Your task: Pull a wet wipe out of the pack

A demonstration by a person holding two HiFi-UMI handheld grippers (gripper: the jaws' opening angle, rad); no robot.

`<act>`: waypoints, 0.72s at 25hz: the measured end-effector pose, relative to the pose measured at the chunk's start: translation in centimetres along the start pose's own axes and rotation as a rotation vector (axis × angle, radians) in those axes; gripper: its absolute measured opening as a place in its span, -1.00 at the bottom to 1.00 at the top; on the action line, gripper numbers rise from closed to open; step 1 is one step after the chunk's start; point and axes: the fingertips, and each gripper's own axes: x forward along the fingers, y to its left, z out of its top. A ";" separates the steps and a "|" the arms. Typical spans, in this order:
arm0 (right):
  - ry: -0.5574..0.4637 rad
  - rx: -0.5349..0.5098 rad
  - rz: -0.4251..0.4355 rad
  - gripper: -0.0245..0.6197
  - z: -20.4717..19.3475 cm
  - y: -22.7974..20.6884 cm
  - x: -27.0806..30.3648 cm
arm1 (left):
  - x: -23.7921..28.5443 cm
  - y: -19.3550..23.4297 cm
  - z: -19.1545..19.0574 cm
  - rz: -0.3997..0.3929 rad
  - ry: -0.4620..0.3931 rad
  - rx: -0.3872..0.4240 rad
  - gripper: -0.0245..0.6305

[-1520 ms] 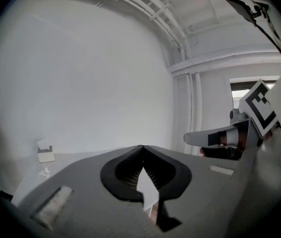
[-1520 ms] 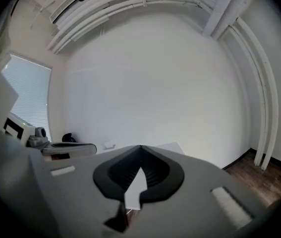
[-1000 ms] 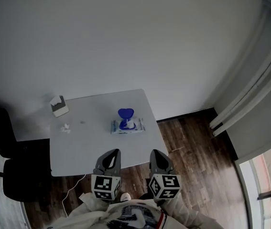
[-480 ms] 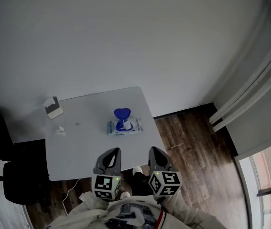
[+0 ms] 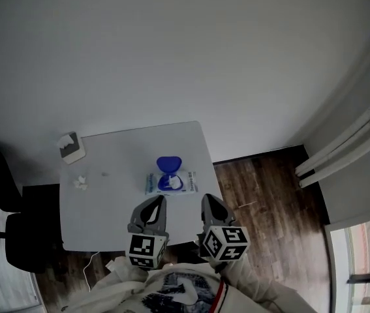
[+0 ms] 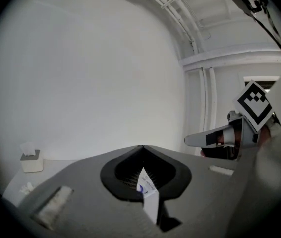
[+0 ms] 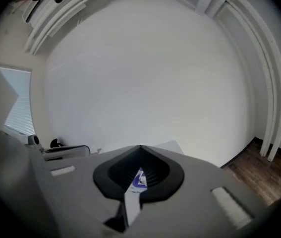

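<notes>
The wet wipe pack lies flat on the white table, right of its middle, with its blue lid standing open. My left gripper and right gripper hover side by side over the table's near edge, both short of the pack and apart from it. In the left gripper view the left gripper has its jaws closed tip to tip on nothing, and the pack shows through the gap behind the tips. The right gripper is shut and empty as well, and the pack shows through its gap.
A small white holder stands at the table's far left corner, with a crumpled white scrap nearer. A black office chair sits left of the table. Dark wood floor lies to the right, white wall behind.
Both grippers have moved forward from in front of the table to over its near edge, closer to the pack. Their jaws stay closed.
</notes>
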 end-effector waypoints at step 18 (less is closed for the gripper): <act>0.064 0.019 0.145 -0.90 2.9 -4.4 8.8 | 7.8 2.1 1.0 0.147 0.073 0.006 -0.91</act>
